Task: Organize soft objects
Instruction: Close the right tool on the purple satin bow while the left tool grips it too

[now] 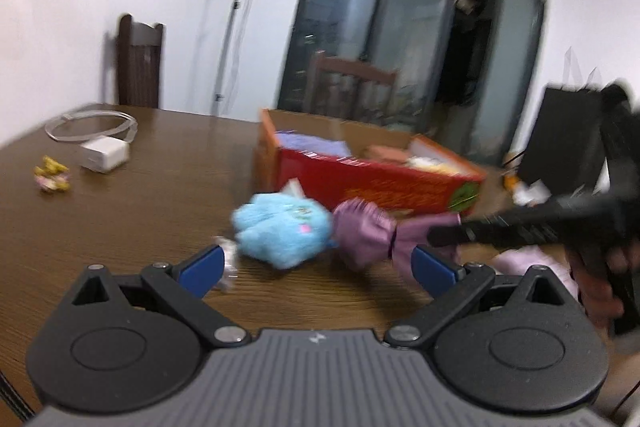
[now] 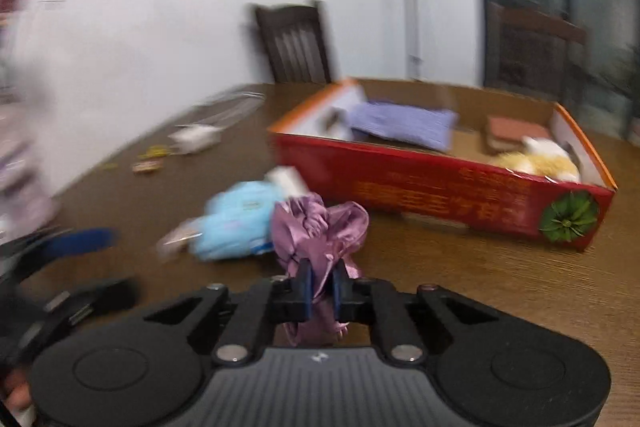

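A purple satin scrunchie (image 2: 320,223) lies bunched on the brown table (image 2: 480,287), and my right gripper (image 2: 320,291) is shut on its near end. A light blue plush toy (image 2: 236,223) lies touching the scrunchie on its left. Behind both stands an open red cardboard box (image 2: 440,195). In the left wrist view my left gripper (image 1: 318,269) stands open just before the blue plush (image 1: 280,227) and the scrunchie (image 1: 368,231). My right gripper (image 1: 436,237) comes in from the right, holding the scrunchie's end.
The box holds a lilac cushion (image 2: 400,123), a brown-pink item (image 2: 512,131) and a yellow-white plush (image 2: 540,159). A white charger (image 1: 104,155) with its cable and small yellow toys (image 1: 52,175) lie at far left. A pink soft thing (image 1: 520,263) lies right. Chairs stand behind the table.
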A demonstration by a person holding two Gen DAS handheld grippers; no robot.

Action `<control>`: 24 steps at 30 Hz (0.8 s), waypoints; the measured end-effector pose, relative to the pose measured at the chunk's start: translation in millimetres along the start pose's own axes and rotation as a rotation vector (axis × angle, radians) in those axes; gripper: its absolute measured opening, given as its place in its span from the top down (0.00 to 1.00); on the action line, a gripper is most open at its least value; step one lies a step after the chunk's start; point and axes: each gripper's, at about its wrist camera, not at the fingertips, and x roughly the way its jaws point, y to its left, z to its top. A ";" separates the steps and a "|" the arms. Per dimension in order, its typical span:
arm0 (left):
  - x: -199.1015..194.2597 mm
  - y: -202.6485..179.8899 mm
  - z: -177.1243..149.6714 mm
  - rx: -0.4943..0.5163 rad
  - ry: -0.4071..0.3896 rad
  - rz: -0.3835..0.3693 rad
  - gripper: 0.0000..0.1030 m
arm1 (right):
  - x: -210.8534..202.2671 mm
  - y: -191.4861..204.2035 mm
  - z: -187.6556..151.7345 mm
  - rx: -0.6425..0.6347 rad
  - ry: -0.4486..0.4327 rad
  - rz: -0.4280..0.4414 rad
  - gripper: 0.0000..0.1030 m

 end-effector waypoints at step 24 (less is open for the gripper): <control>-6.9 -12.0 -31.8 -0.093 0.203 -0.189 0.61 | -57.3 18.5 -77.2 0.067 0.052 0.013 0.72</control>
